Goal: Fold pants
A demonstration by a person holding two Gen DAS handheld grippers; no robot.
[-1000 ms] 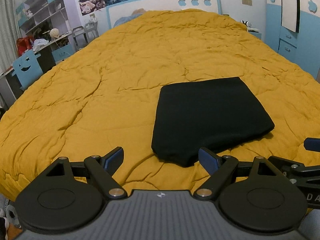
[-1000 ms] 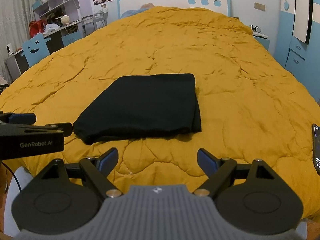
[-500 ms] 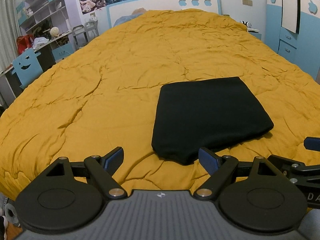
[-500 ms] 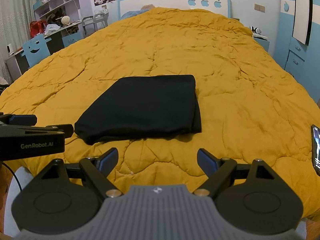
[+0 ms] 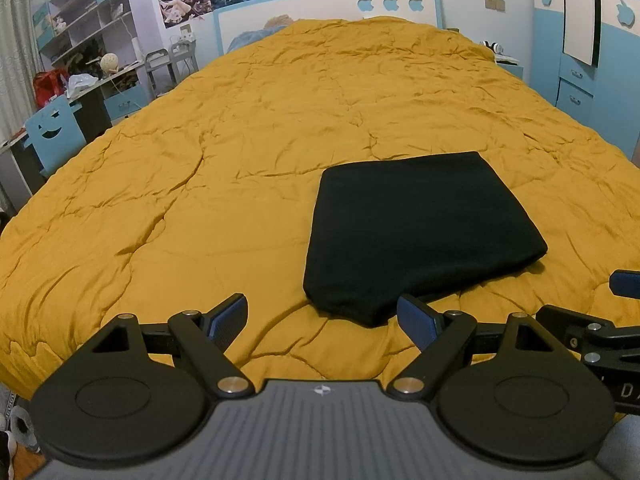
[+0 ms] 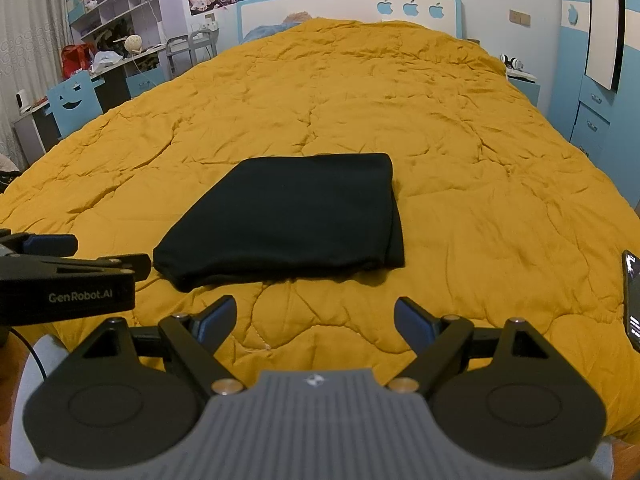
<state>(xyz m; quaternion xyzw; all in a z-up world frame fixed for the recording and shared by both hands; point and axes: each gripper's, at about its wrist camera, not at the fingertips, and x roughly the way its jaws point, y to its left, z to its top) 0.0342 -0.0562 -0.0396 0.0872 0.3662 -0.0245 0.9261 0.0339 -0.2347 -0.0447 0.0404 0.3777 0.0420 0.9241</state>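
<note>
Black pants [image 5: 416, 224] lie folded into a flat rectangle on the yellow quilt [image 5: 248, 128], apart from both grippers. My left gripper [image 5: 322, 318] is open just short of the pants' near left corner, holding nothing. In the right wrist view the same pants [image 6: 296, 216] sit ahead and slightly left. My right gripper [image 6: 316, 322] is open over the quilt [image 6: 480, 184] near the bed's front edge, with nothing between its fingers. The left gripper's body also shows at the left edge of the right wrist view.
A phone [image 6: 632, 300] lies on the quilt at the far right. A blue chair [image 5: 54, 136] and a cluttered desk [image 5: 104, 80] stand left of the bed. A blue wardrobe [image 5: 592, 40] is on the right. The headboard [image 5: 328, 12] is at the far end.
Both views have drifted very slightly. The pants and both open grippers stand as before.
</note>
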